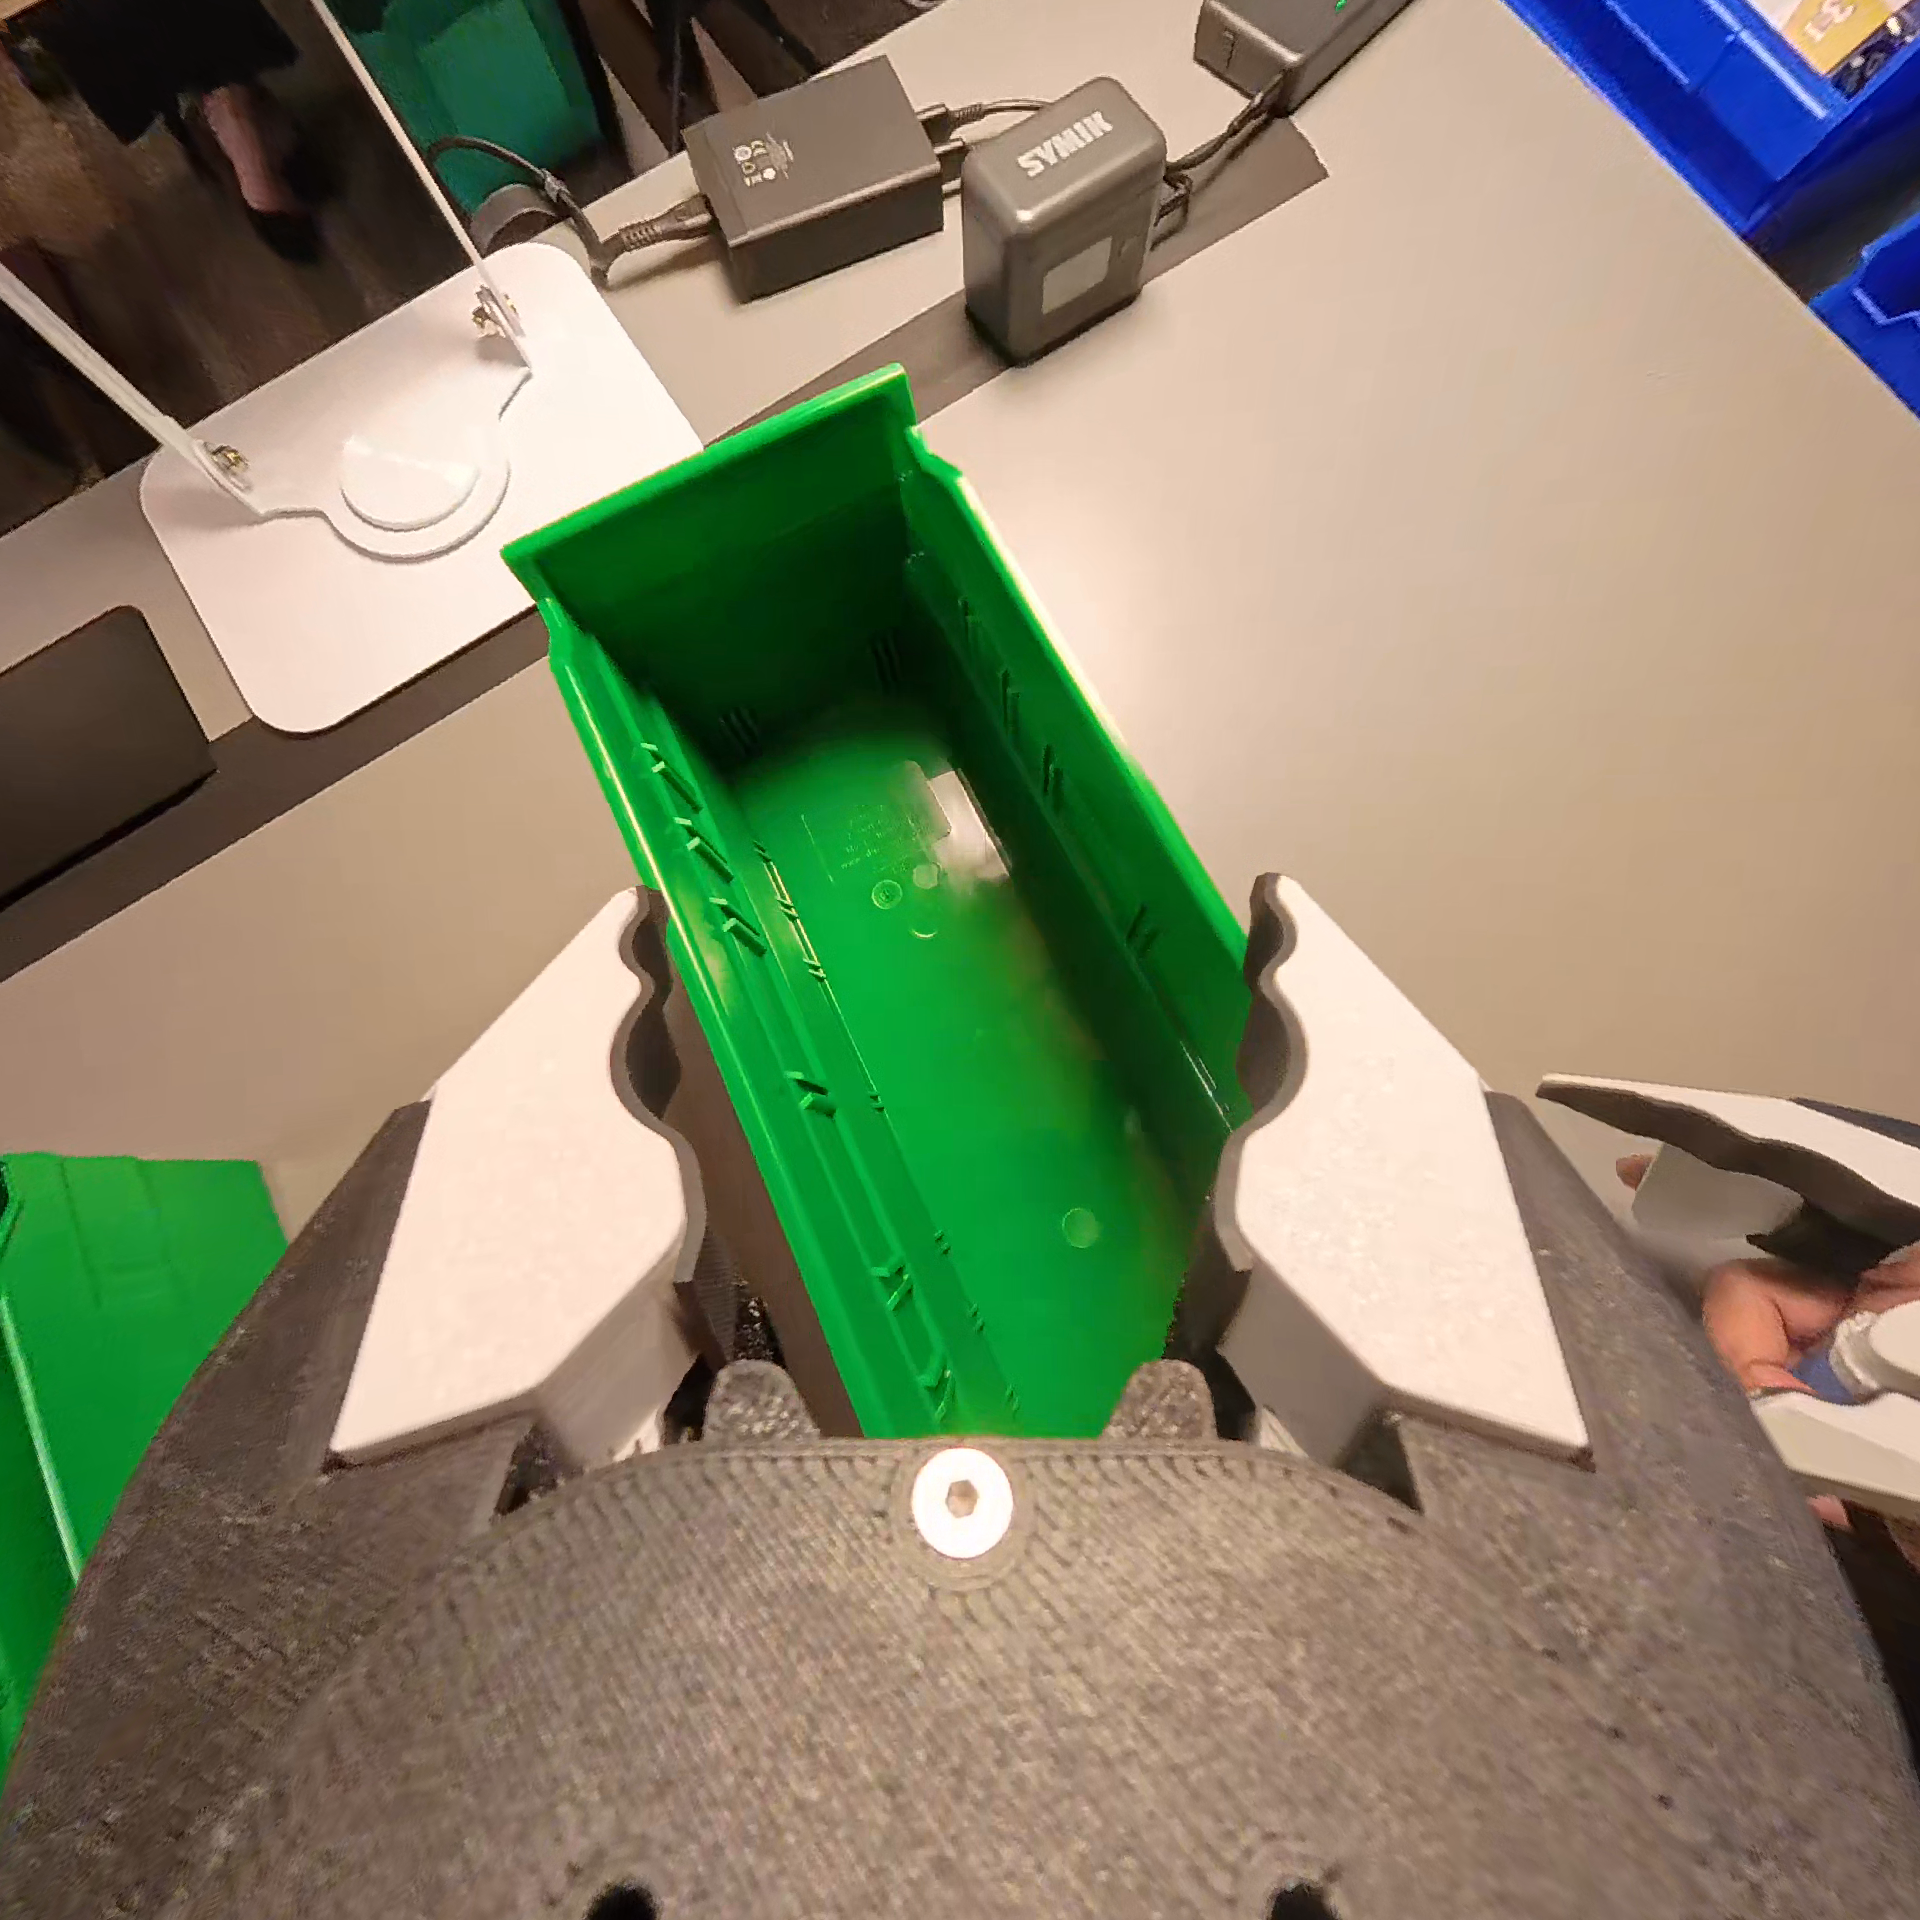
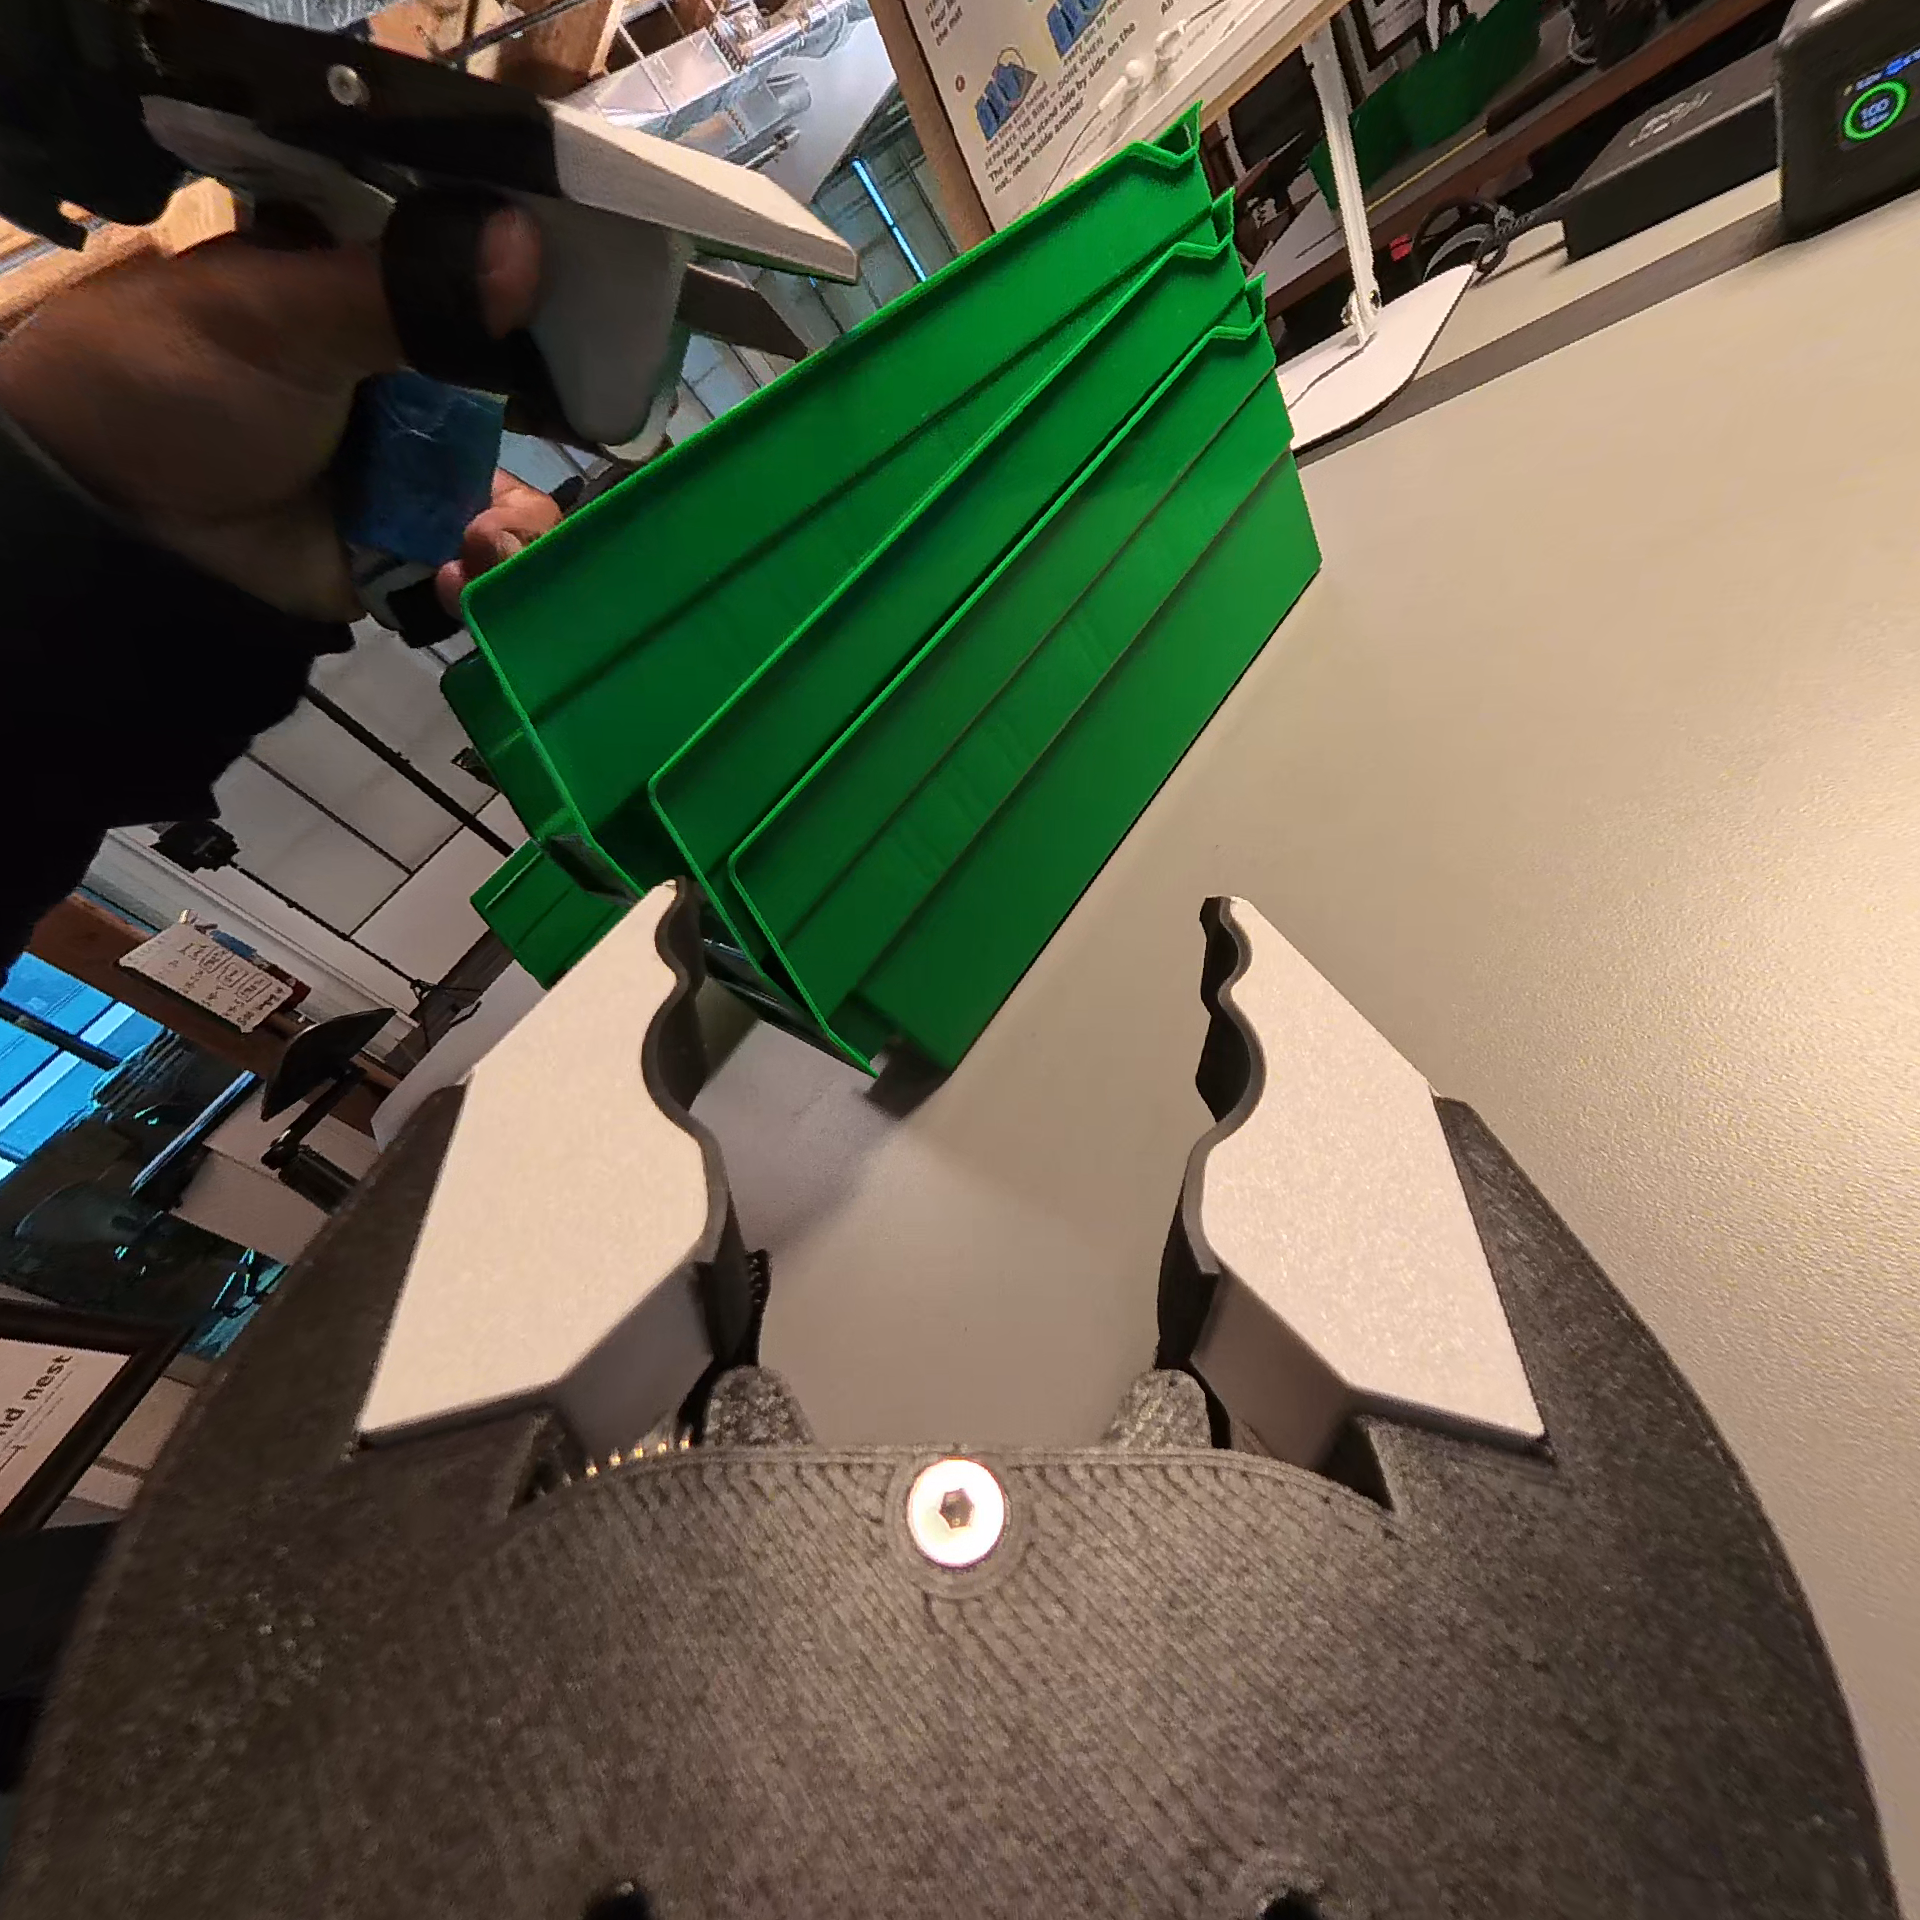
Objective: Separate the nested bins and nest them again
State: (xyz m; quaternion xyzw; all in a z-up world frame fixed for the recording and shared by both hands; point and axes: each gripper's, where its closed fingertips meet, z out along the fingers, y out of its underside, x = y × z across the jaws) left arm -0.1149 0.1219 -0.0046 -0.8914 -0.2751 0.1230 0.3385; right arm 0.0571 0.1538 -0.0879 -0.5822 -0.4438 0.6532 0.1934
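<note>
Lifting top bin [image 1: 904, 935] off stack [image 2: 987, 675] on worktop [image 2: 1558, 727]: left claw [image 1: 951, 997] spans bin's sides, pads at both walls. Keep pull straight, no twist. Right claw [image 2: 951, 997] wide, empty, near stack; use it to brace stack.

The left hand-held gripper [image 1: 956, 997] grips a green bin [image 1: 894, 831]; the right hand-held gripper [image 2: 951, 997] gapes bare.
</note>
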